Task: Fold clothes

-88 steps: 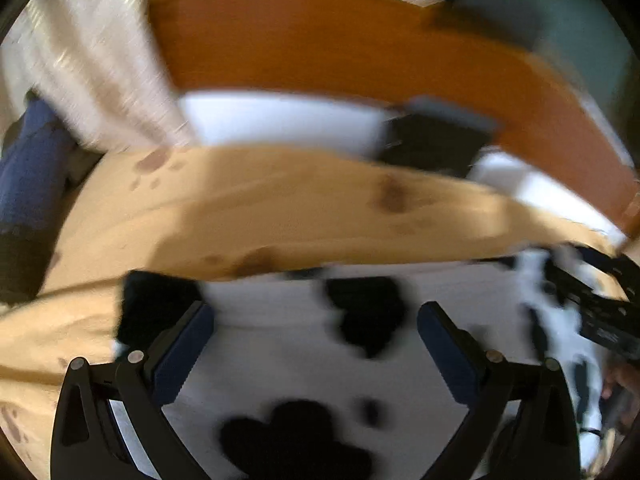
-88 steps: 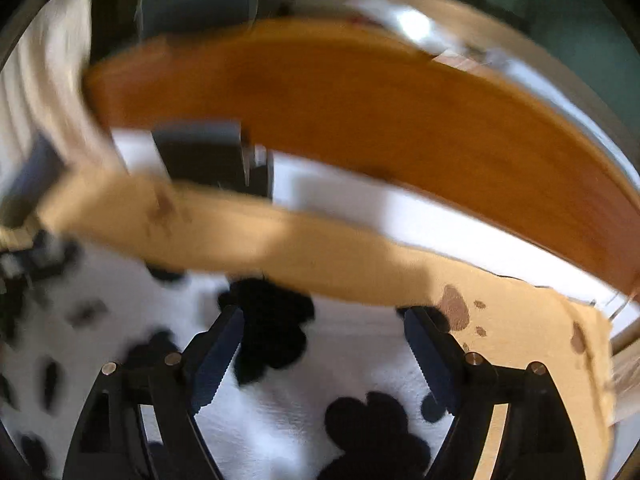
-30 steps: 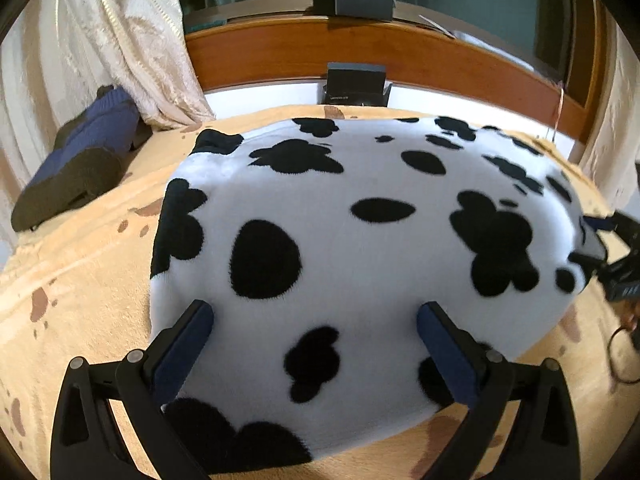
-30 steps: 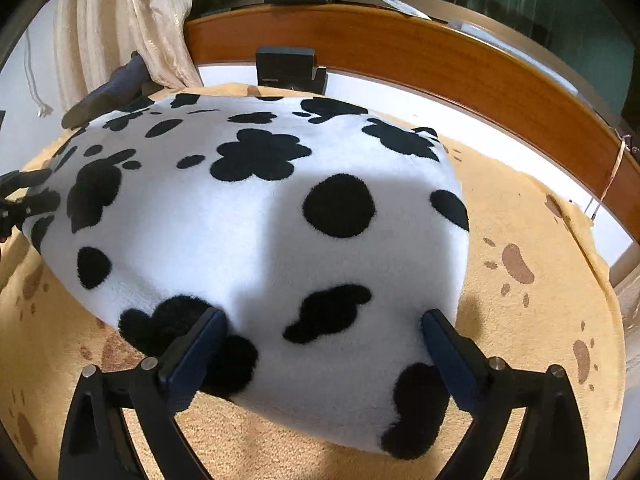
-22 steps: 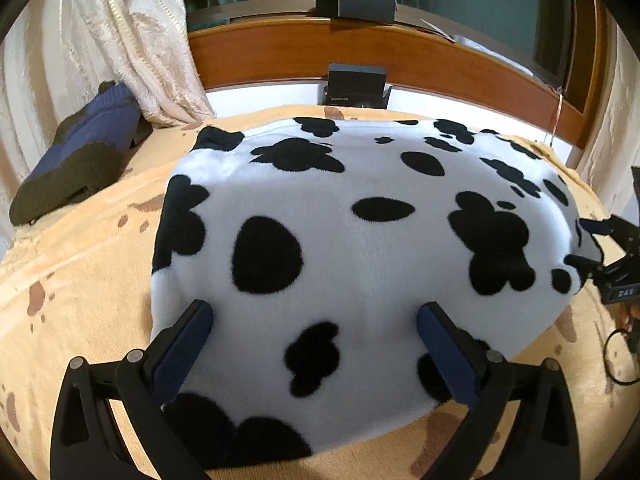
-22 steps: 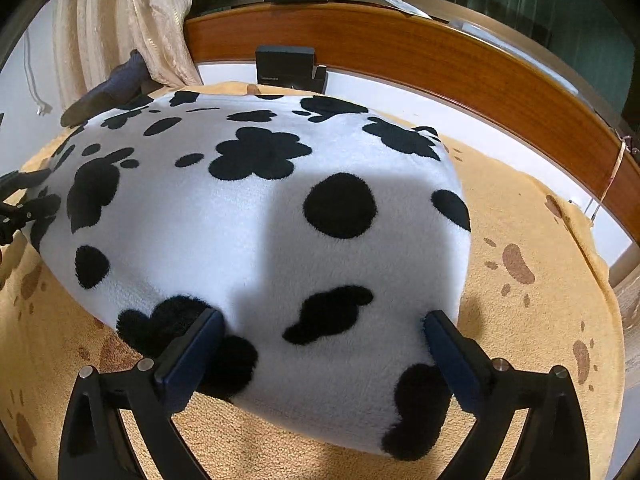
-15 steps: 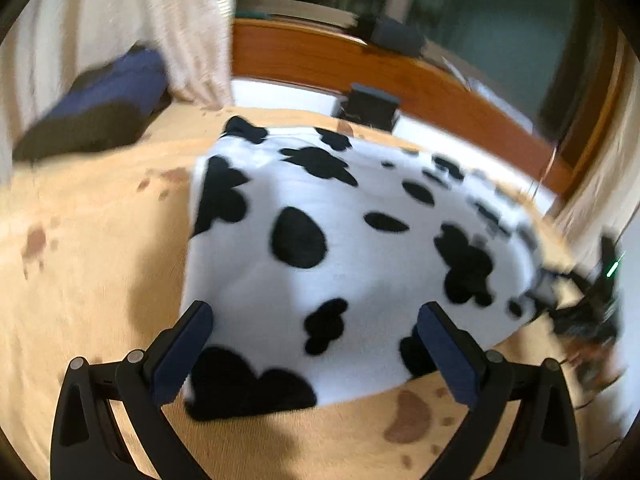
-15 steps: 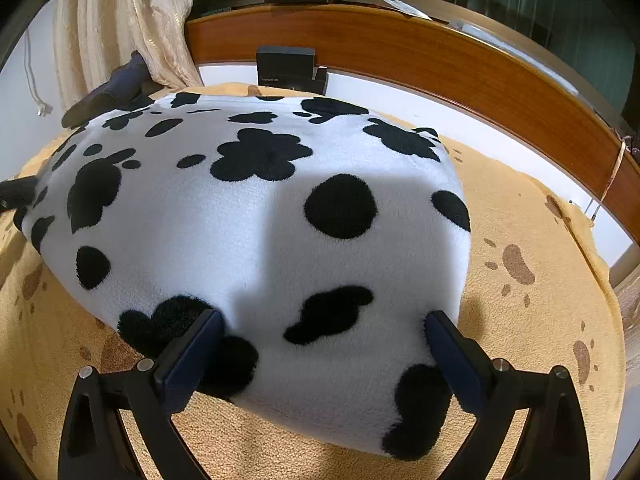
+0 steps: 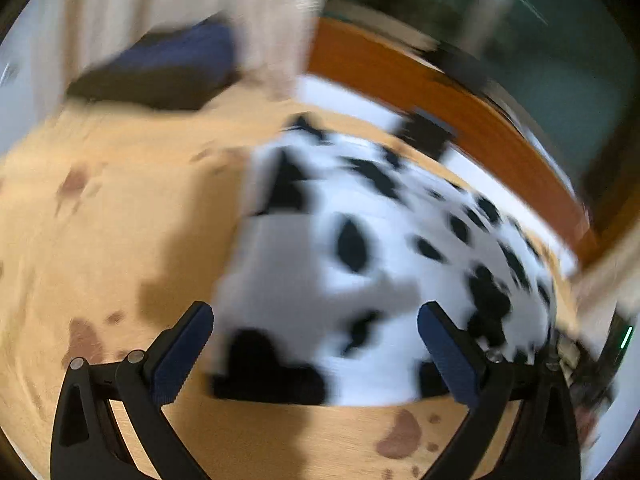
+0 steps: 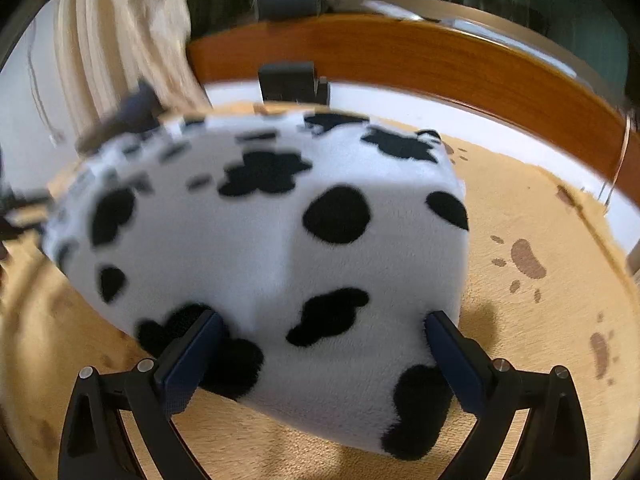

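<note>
A tan paw-print blanket (image 10: 532,208) is covering the bed, and the cow-print fleece garment (image 10: 280,240), folded into a flat block, is lying on it below the wooden headboard (image 10: 440,60). The fold appears laid; the step is best finished by drawing both tools straight away without snagging the pile. The right gripper (image 10: 324,344) is hovering low over the near right corner, its jaws spread wide and holding nothing. The left gripper (image 9: 316,340), blurred, is sitting at the near left edge, likewise parted and empty.
</note>
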The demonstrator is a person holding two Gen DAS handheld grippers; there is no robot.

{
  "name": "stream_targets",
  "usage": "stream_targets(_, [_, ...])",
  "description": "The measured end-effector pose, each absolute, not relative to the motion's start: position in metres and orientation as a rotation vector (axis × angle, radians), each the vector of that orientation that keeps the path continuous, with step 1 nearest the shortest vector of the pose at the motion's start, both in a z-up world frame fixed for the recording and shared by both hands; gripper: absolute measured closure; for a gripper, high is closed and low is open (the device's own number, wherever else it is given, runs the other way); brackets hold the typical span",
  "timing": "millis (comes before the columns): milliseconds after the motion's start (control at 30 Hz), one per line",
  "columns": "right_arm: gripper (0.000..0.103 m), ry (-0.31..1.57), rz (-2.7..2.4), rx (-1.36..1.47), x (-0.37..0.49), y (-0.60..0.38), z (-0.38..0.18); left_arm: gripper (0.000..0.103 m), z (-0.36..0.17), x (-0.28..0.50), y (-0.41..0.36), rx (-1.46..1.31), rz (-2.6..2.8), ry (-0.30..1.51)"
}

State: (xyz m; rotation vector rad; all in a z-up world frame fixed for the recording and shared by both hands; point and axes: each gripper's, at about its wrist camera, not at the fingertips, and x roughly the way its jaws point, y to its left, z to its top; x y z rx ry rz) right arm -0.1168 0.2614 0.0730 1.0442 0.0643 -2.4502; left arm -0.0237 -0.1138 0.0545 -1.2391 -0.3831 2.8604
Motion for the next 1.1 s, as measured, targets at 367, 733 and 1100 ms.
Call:
stream_targets(367, [0.001,-0.537,-2.67,0.964,-0.118,0.381,0.092,0.0,0.053,-0.006,0.125,-0.938,2.623,0.812])
stream_targets(733, [0.001,-0.678,-2.726,0.954,-0.118,0.416,0.097,0.001,0.021,-0.024,0.238,-0.751,2.214,1.383])
stream_targets(1100, [0.001,-0.808,-2.729,0.95,-0.113,0.438,0.095,0.0,0.017,-0.029,0.269,-0.619,2.047,1.612])
